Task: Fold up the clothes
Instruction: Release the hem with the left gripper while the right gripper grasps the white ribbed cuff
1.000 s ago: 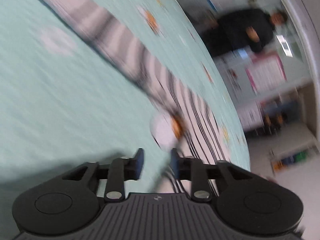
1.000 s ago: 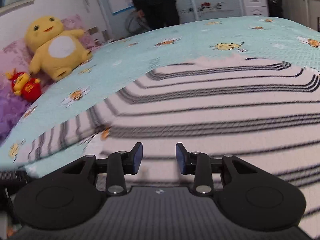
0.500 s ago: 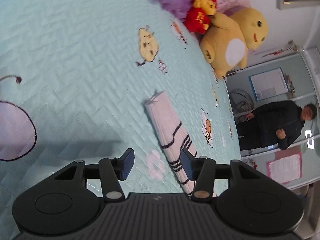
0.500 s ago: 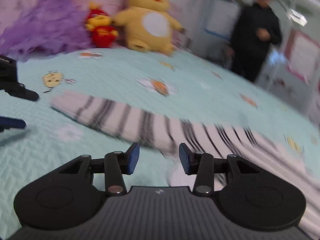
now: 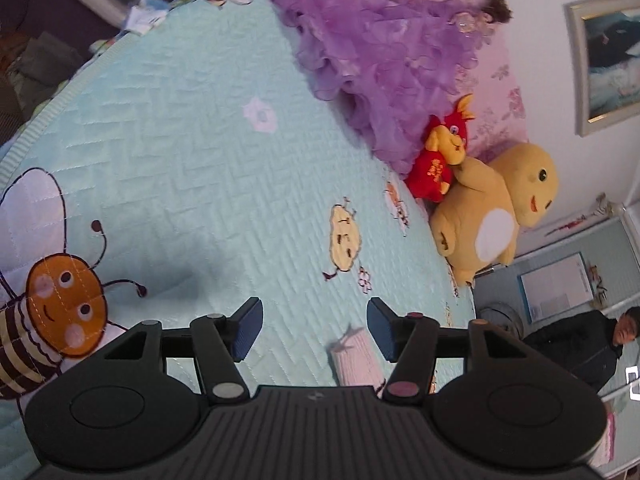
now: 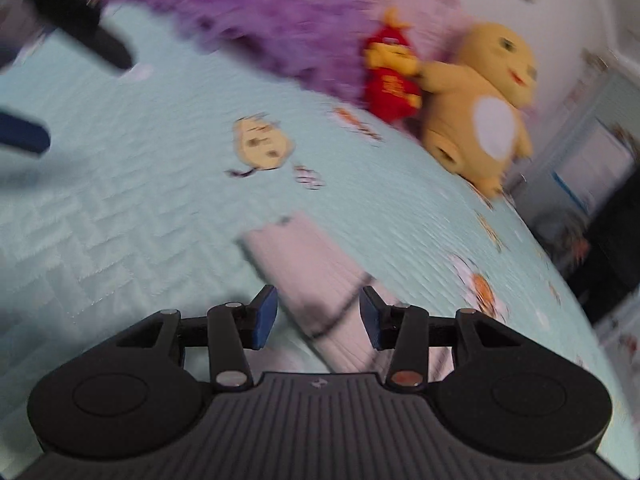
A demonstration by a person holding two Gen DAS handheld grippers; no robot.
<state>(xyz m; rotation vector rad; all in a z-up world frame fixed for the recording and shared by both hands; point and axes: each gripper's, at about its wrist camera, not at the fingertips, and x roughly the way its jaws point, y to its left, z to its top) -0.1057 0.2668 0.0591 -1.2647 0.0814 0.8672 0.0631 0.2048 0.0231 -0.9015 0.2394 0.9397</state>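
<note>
Left tool is hovering with jaws apart and empty, having just been widening, above the pale aqua quilted bed cover, beside the cuff of the pink black-striped knit sleeve lying flat there. Right tool is also standing apart and gripping nothing, its jaws widening too, directly over that sleeve, probably lining up to pinch it for a fold. Beyond, a yellow plush toy is leaning against the pillows.
</note>
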